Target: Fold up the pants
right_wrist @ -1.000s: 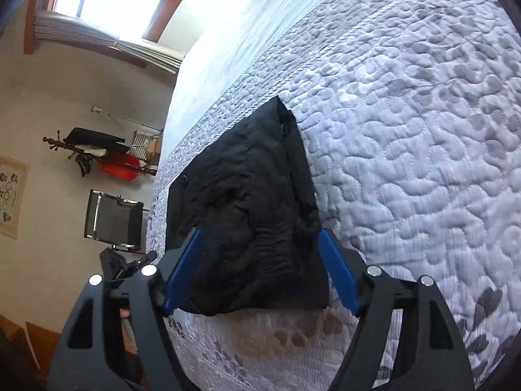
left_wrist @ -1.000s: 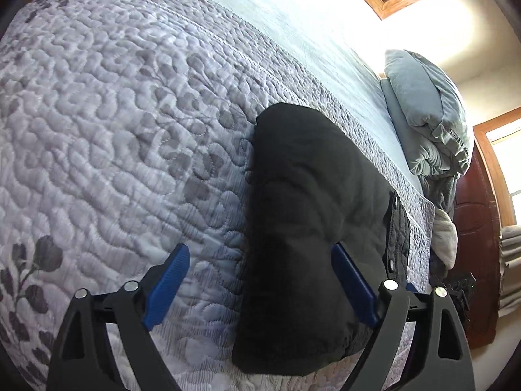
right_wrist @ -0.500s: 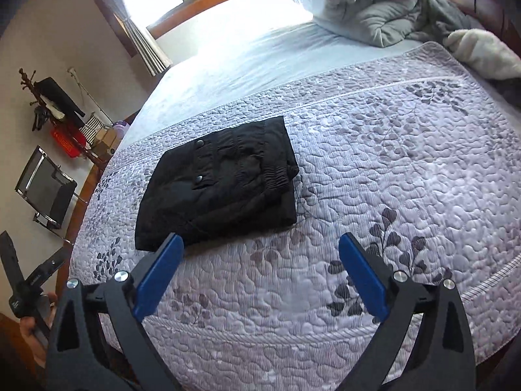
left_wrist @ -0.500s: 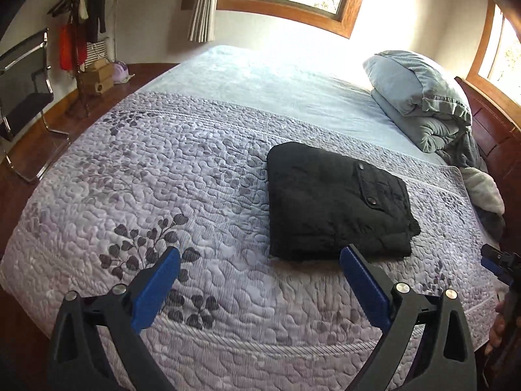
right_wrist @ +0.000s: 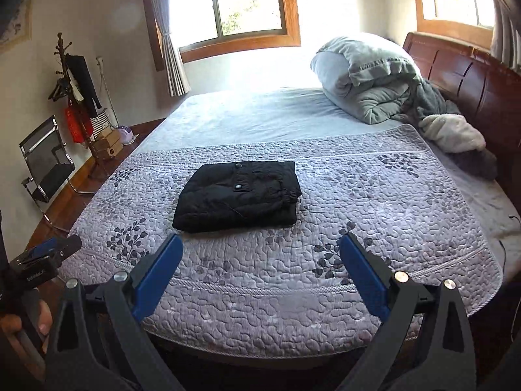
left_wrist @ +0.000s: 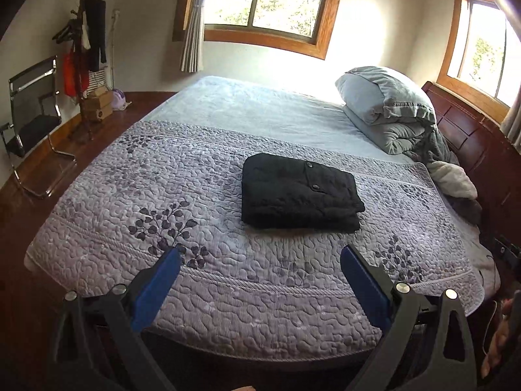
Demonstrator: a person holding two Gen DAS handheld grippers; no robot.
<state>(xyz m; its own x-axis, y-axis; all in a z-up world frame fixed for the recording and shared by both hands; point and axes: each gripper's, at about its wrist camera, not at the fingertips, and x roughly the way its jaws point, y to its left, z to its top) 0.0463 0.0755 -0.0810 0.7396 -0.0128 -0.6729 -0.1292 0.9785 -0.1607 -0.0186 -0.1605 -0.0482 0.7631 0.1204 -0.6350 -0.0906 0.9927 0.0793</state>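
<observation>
Folded black quilted pants [left_wrist: 298,195] on grey patterned bedspread [left_wrist: 162,202], underside hidden, left gripper [left_wrist: 260,260] and right gripper [right_wrist: 260,247] both spread apart, empty, jaws having just widened

Bright daylight pours through the wood-framed windows [left_wrist: 267,3] behind the bed [left_wrist: 97,228], blowing out the wall and far sheet to white glare in both views. The near quilt is evenly lit and sharp, with a soft shadow under the folded black pants [right_wrist: 237,195]. Fisheye distortion bends the room's edges, and the corners fall to dark vignette.
</observation>
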